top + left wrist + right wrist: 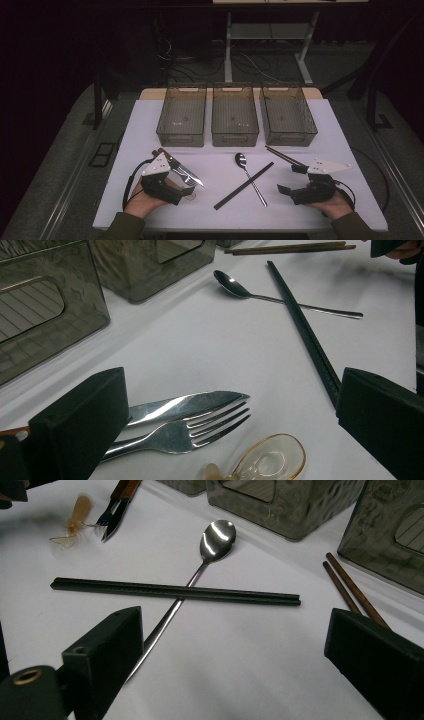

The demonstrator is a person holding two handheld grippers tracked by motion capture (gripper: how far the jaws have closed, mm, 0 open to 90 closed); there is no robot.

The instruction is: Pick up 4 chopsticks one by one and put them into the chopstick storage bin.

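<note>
glass spoon point(272, 460) near left tongs point(230, 425)

The left claw point(186, 186) and the right claw point(292, 179) are black handheld tools, each topped by a pale grey three-cornered plate with small dark screw dots, and each trailing a black cable that loops behind the hand. Their jaws are thick, blocky black pads with squared ends; a brass-coloured ring sits in the right claw's body. Both forearms wear olive-green sleeves point(125, 226).
</note>
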